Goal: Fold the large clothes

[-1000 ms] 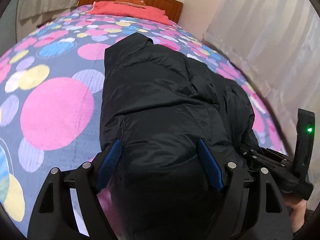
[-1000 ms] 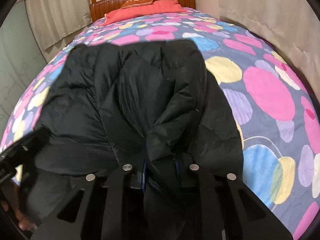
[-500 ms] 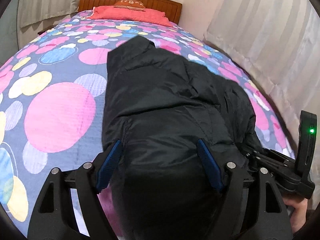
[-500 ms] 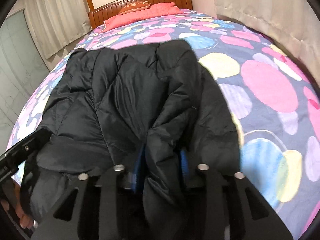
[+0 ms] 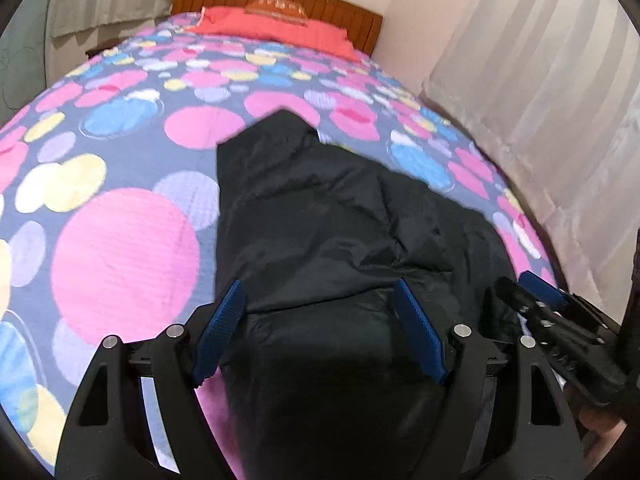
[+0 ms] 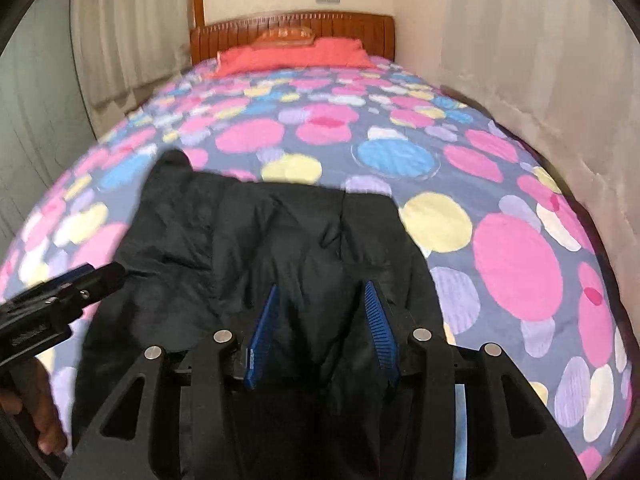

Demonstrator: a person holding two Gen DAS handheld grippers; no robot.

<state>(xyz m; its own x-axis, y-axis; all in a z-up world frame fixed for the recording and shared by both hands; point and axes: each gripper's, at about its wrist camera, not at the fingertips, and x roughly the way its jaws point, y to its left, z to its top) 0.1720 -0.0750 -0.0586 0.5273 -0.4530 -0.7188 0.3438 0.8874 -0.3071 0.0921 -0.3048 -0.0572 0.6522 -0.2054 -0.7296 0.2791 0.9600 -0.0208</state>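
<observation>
A black puffer jacket (image 5: pixel 340 232) lies bunched on the bed's near end; it also shows in the right wrist view (image 6: pixel 260 240). My left gripper (image 5: pixel 320 332) is open, its blue pads (image 5: pixel 420 340) wide apart over the jacket's near edge. My right gripper (image 6: pixel 320 328) is open too, its blue pads (image 6: pixel 380 332) apart with jacket fabric lying between them, not pinched. The right gripper also shows at the right edge of the left wrist view (image 5: pixel 552 320), and the left gripper at the left edge of the right wrist view (image 6: pixel 60 300).
The bed has a quilt with coloured circles (image 5: pixel 120 256), a red pillow (image 6: pixel 292 56) and a wooden headboard (image 6: pixel 292 28) at the far end. Curtains (image 5: pixel 540 80) hang close along the right side. A wall and more curtains stand on the left (image 6: pixel 100 40).
My right gripper has opened and let go of the jacket fold. Both grippers have pulled back and up, so more of the bed shows. The left gripper stayed open.
</observation>
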